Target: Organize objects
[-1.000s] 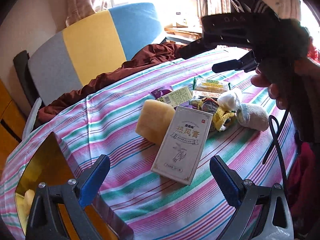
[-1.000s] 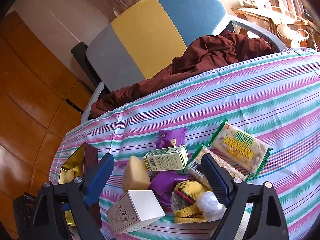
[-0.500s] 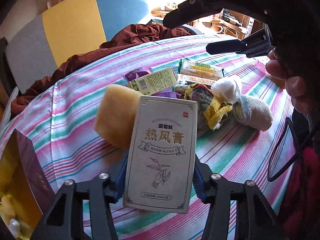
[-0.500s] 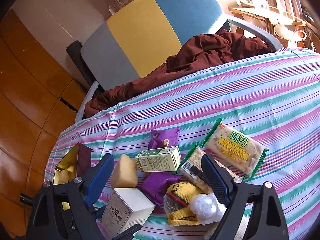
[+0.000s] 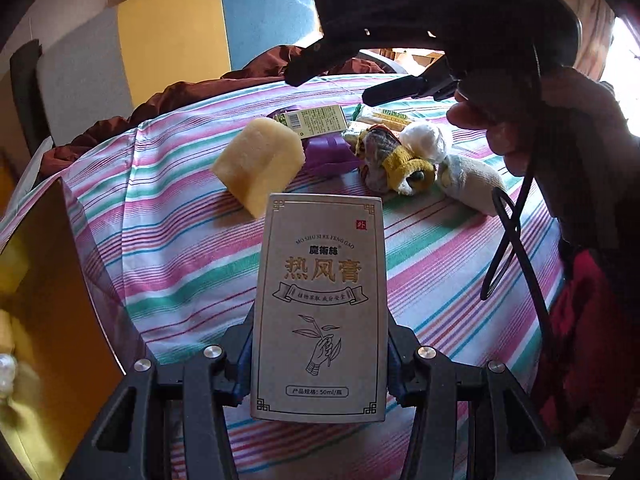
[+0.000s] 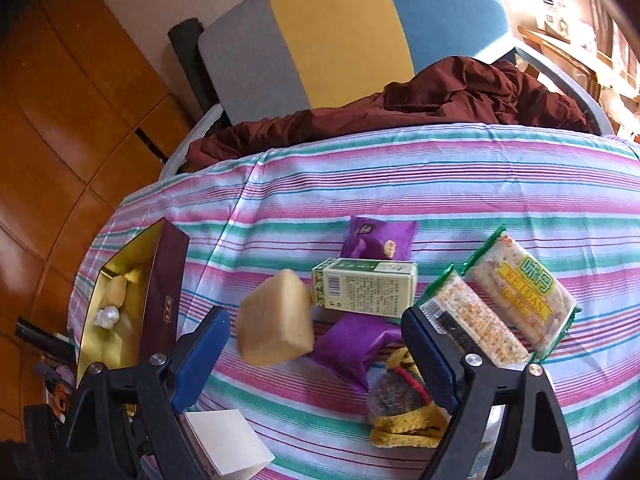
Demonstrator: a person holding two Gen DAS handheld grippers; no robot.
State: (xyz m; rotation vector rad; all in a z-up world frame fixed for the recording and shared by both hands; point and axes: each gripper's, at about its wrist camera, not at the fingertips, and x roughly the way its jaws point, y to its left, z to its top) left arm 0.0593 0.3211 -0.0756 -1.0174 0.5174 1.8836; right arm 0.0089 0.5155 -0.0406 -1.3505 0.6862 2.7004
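Observation:
My left gripper (image 5: 320, 356) is shut on a beige cream box (image 5: 322, 304) and holds it upright above the striped tablecloth (image 5: 176, 256); the box's white end shows in the right wrist view (image 6: 228, 444). My right gripper (image 6: 316, 356) is open and empty, above a yellow sponge block (image 6: 276, 320) and a purple packet (image 6: 352, 346). It also shows in the left wrist view (image 5: 336, 76), held over the pile. An open dark red box with a gold inside (image 6: 164, 288) stands at the table's left edge; its gold inside fills the left of the left wrist view (image 5: 52, 320).
A green carton (image 6: 364, 288), two cracker packs (image 6: 516, 292), a second purple packet (image 6: 376, 238), a yellow sock bundle (image 5: 396, 160) and white rolled socks (image 5: 468, 180) lie together. A brown cloth (image 6: 420, 108) hangs over the chair (image 6: 320, 36) behind the table.
My left gripper closed on the beige box and lifted it off the table, away from the sponge. My right gripper drifted slightly, staying open.

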